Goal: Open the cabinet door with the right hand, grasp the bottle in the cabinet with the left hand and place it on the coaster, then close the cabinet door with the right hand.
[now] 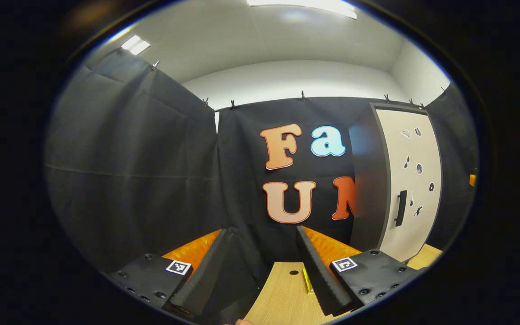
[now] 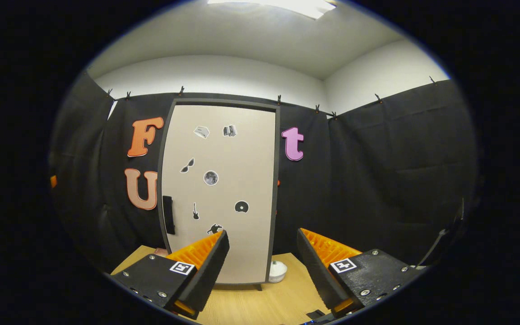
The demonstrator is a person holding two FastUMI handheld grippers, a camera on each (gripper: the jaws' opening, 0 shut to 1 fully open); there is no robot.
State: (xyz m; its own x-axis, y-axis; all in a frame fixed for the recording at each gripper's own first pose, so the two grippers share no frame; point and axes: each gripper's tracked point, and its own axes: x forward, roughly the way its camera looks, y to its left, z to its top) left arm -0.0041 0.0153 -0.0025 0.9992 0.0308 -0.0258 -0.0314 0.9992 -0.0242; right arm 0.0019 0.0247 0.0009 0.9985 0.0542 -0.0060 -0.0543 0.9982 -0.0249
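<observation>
In the left gripper view, the left gripper [image 1: 263, 266] sits at the bottom of the frame, fingers spread wide and holding nothing, above a strip of wooden table [image 1: 282, 293]. A small yellow object [image 1: 306, 280] lies on the table just beside the right-hand finger. At the right of the frame stands the cabinet [image 1: 406, 180], its pale door shut, a dark handle [image 1: 401, 207] low on the door's left edge and small stickers [image 1: 419, 169] scattered over it.

In the right gripper view, the cabinet [image 2: 224, 189] fills the centre-left of the frame, door shut, handle [image 2: 168, 214] at its lower left edge. The bottle is out of sight behind the shut door. The right gripper [image 2: 262, 262] is at the bottom centre, fingers wide apart and empty, short of the door. Between the fingers, a white round object [image 2: 278, 271] rests on the table [image 2: 251, 307] at the cabinet's lower right corner.
</observation>
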